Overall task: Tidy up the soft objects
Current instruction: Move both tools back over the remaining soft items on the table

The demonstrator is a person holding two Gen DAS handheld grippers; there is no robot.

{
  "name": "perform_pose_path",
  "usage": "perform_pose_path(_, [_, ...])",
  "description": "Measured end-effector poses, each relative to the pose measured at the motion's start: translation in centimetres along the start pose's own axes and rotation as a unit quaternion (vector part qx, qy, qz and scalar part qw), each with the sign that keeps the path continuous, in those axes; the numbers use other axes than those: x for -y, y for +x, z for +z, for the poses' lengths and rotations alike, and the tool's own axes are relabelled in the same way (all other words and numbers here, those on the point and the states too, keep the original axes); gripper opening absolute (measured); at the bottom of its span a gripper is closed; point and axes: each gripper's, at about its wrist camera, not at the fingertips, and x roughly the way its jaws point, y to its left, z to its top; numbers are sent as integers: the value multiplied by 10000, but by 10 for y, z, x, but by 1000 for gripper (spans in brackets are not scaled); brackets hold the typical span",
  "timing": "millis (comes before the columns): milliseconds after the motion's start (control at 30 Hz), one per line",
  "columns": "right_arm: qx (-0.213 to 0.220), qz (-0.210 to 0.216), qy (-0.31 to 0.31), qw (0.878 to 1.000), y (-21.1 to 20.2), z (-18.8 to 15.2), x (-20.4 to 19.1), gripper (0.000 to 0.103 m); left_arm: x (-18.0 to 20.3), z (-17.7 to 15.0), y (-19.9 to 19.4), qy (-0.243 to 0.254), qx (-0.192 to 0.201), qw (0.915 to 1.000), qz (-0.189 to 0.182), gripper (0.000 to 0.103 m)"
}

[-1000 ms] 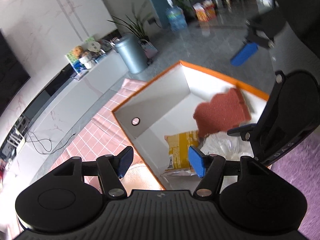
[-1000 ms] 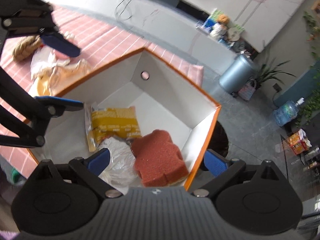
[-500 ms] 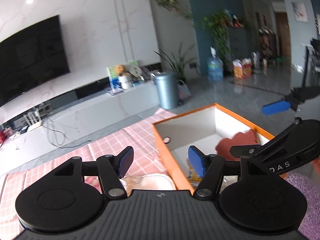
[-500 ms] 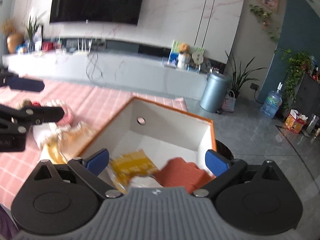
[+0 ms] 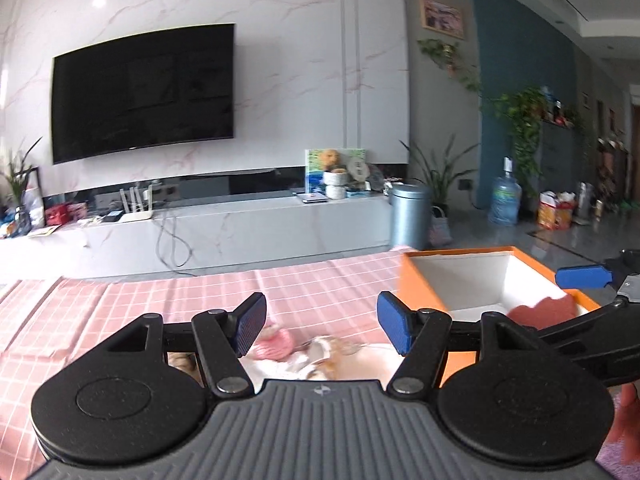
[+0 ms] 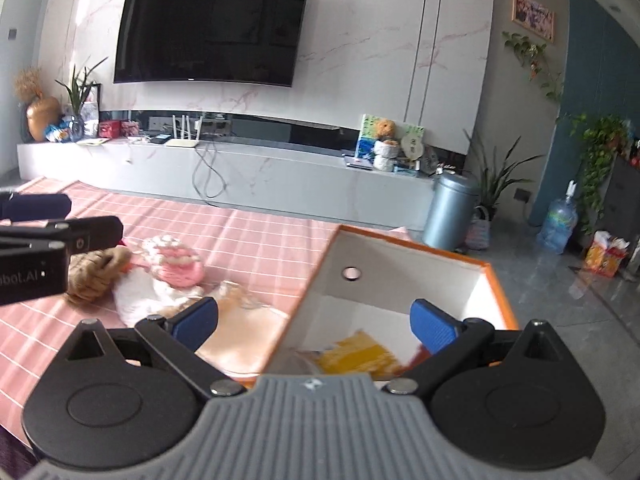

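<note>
**Soft things wait beside the box, both tongs wide and empty**

A fuzzy pink-and-white knitted toy (image 6: 176, 266) lies on the pink checked cloth surface (image 6: 248, 240), touching a tan woolly bundle (image 6: 94, 272), near the orange-rimmed white box (image 6: 492, 284). Inside the box: a porous red sponge block (image 5: 544, 312) and a crinkly yellow packet (image 6: 356, 354). Left tongs (image 5: 322, 326) and right tongs (image 6: 316, 320) gape with nothing between. Earlier both looked down into the box; now a marble wall and black television (image 5: 144, 92) fill the view.
</note>
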Motion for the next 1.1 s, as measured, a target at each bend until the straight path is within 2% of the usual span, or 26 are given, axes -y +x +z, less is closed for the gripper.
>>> perform_pose_path(133, [-157, 146, -36, 9998, 11, 0, -18, 100, -19, -5, -3, -110, 1, 9995, 286, 77])
perform_pose_path(200, [-229, 231, -110, 9994, 16, -1, -30, 100, -30, -6, -2, -200, -100, 9992, 335, 80])
perform_pose_path(400, [-379, 413, -485, 9973, 34, -1, -56, 100, -56, -16, 2, -327, -380, 9972, 563, 80])
perform_pose_path(600, [-688, 634, -645, 9935, 57, -2, -72, 100, -86, -36, 9, -727, -864, 9925, 464, 77])
perform_pose_path(767, [-912, 643, -592, 9920, 80, 2, -83, 99, -99, -44, 18, -1047, -1075, 9880, 360, 72])
perform_pose_path(867, [-1080, 685, -457, 9907, 94, 1, -88, 89, -104, -48, 31, -1386, -1263, 9821, 192, 72])
perform_pose_path(933, [-1183, 782, -387, 9891, 100, -2, -92, 82, -105, -48, 41, -1452, -1383, 9794, 222, 72])
perform_pose_path(1000, [-1244, 970, -340, 9869, 105, -7, -95, 82, -104, -50, 50, -1359, -1498, 9791, 200, 68])
perform_pose_path(1100, [-1411, 1328, -132, 9810, 115, -18, -99, 82, -107, -56, 59, -1391, -1754, 9744, 183, 67])
